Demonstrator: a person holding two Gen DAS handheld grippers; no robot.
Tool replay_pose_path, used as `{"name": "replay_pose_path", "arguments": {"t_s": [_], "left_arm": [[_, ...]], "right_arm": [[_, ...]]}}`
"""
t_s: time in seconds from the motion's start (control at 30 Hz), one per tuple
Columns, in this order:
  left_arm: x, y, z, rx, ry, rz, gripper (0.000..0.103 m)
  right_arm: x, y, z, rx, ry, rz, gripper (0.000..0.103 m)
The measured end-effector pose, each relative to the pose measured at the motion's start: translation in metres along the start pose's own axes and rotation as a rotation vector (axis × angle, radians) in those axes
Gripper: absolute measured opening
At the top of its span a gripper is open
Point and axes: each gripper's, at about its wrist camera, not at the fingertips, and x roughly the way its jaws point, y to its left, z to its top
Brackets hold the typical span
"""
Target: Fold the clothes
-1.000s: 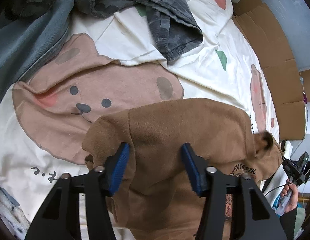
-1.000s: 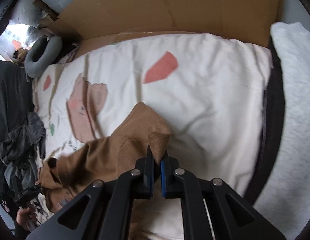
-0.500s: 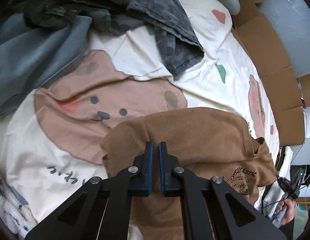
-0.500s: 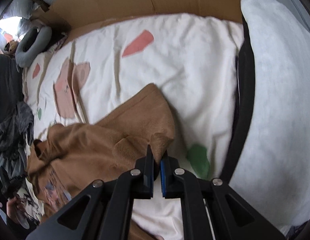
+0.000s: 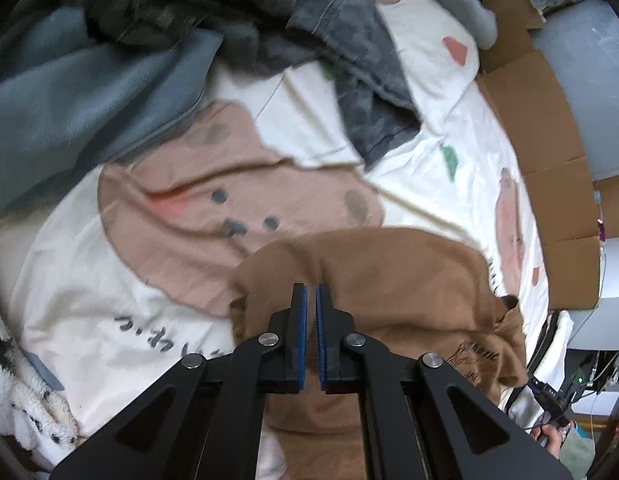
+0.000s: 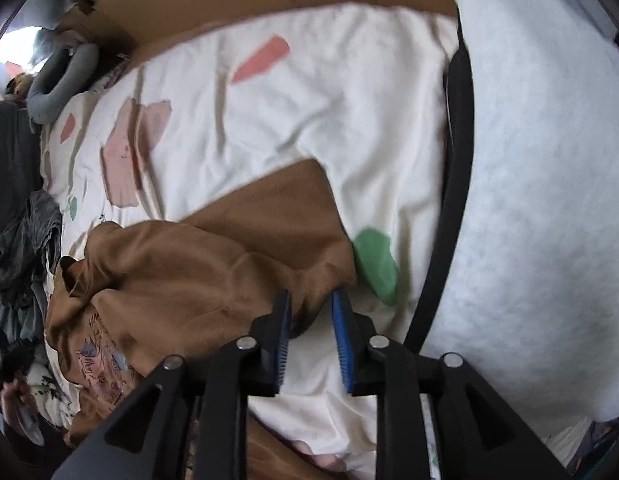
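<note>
Since the earlier frames, the right gripper (image 6: 311, 322) is loosening: a second ago its pads were pinched on a corner of the brown sweatshirt (image 6: 197, 272), and now they are standing apart with that corner lying slack between them.

Left wrist view: the left gripper (image 5: 310, 320) is clenching its blue pads over a fold of the brown sweatshirt (image 5: 389, 280), where a second ago they were spread wide. The garment is lying bunched on the bear-print bedsheet (image 5: 237, 184), near the bed's edge. Grey and blue clothes (image 5: 89, 92) are sitting heaped beyond it.

Right wrist view: one sleeve is stretching out flat on the sheet beside a white pillow (image 6: 541, 184).

Judging by this, a fold is in progress; next, the left grip probably needs carrying across while the right regrasps.

No containers are showing, only flattened cardboard (image 5: 549, 152) alongside the bed.
</note>
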Motion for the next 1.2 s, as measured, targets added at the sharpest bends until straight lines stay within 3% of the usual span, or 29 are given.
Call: {"name": "replay_pose_path", "arguments": {"t_s": [0.17, 0.3, 0.77, 1.2], "left_arm": [[0.009, -0.03, 0.01, 0.125, -0.002, 0.005, 0.004], [0.024, -0.045, 0.019, 0.161, 0.016, -0.018, 0.004], [0.054, -0.071, 0.028, 0.199, 0.056, -0.034, 0.004], [0.062, -0.063, 0.018, 0.175, 0.084, -0.037, 0.004]], "right_arm": [[-0.022, 0.009, 0.012, -0.026, -0.094, -0.001, 0.027], [-0.017, 0.024, 0.021, -0.07, -0.096, 0.019, 0.031], [0.053, 0.068, 0.052, -0.245, -0.027, 0.019, 0.031], [0.065, 0.081, 0.019, -0.358, 0.06, 0.054, 0.036]]}}
